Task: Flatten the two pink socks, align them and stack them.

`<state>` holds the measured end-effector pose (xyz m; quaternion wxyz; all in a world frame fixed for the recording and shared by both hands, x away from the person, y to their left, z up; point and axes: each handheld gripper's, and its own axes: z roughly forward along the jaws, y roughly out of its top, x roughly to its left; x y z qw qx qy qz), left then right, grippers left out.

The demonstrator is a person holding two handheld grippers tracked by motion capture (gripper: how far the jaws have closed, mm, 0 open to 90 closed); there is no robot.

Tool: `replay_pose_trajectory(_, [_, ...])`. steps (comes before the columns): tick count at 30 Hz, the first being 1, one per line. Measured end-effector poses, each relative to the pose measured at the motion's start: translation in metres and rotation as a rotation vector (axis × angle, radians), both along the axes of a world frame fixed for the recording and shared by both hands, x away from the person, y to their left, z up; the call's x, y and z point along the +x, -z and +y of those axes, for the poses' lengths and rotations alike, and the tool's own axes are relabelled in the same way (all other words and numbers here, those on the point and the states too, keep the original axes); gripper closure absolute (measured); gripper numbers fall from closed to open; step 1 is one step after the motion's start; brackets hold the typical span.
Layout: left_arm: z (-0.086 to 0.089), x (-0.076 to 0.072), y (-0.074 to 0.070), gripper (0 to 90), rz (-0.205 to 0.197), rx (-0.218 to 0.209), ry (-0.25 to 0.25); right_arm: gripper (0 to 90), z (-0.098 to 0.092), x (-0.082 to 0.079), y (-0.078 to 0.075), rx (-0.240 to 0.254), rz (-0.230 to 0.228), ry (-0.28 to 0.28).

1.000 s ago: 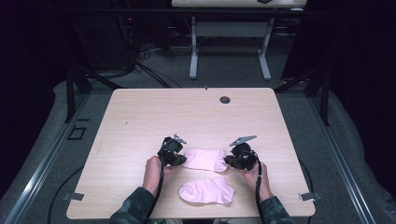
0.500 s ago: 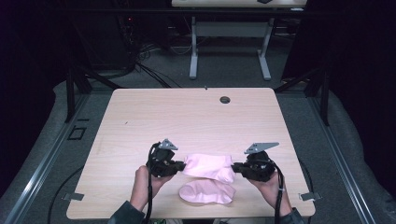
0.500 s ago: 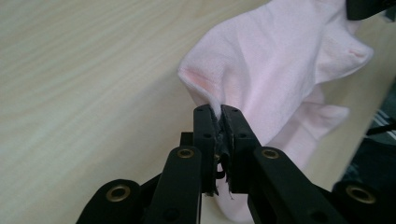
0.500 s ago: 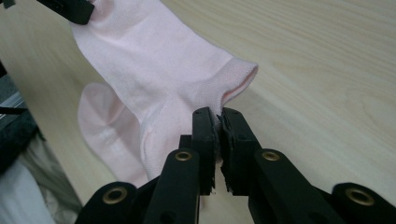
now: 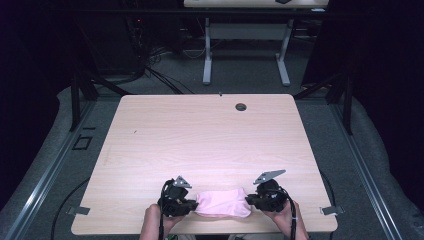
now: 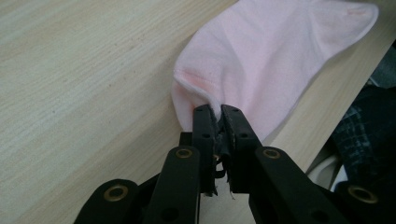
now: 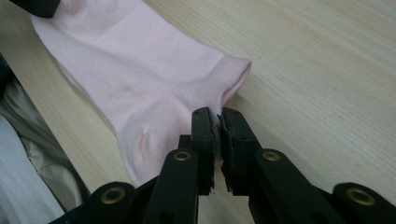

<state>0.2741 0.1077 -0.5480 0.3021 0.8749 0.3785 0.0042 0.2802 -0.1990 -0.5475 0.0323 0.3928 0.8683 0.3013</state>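
While both hands sit at the bottom of the high view, the left gripper (image 5: pixel 192 205) and right gripper (image 5: pixel 249 201) point inward at each other, level over the table (image 5: pixel 210 135). Each has its jaws pinched together on one end of the pink sock (image 5: pixel 222 202), which stretches between them at the bottom centre, along the table's near edge.
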Motion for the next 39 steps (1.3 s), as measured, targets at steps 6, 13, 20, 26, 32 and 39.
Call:
replay_pose_trajectory(6, [0.007, 0.0, -0.005, 43.7, -0.031, 0.002, -0.053, 69.3, -0.004, 0.001, 0.0, 0.024, -0.007, 0.013])
replay_pose_trajectory(13, [0.035, -0.005, -0.032, 16.8, -0.142, -0.004, -0.136, 31.5, -0.028, -0.005, -0.02, 0.092, -0.095, 0.083])
replay_pose_trajectory(20, [0.084, 0.006, -0.033, 2.6, -0.215, 0.024, -0.299, 6.9, -0.069, 0.0, -0.03, 0.062, -0.209, 0.246])
replay_pose_trajectory(26, [0.115, 0.019, -0.017, 0.1, -0.223, 0.052, -0.403, 0.0, -0.093, 0.01, -0.02, 0.024, -0.237, 0.337])
replay_pose_trajectory(32, [0.134, 0.027, 0.009, 0.0, -0.197, 0.084, -0.459, 0.0, -0.112, 0.02, -0.002, 0.003, -0.231, 0.39])
replay_pose_trajectory(39, [0.141, 0.03, 0.026, 0.0, -0.228, 0.115, -0.501, 0.0, -0.123, 0.026, 0.018, -0.017, -0.218, 0.426])
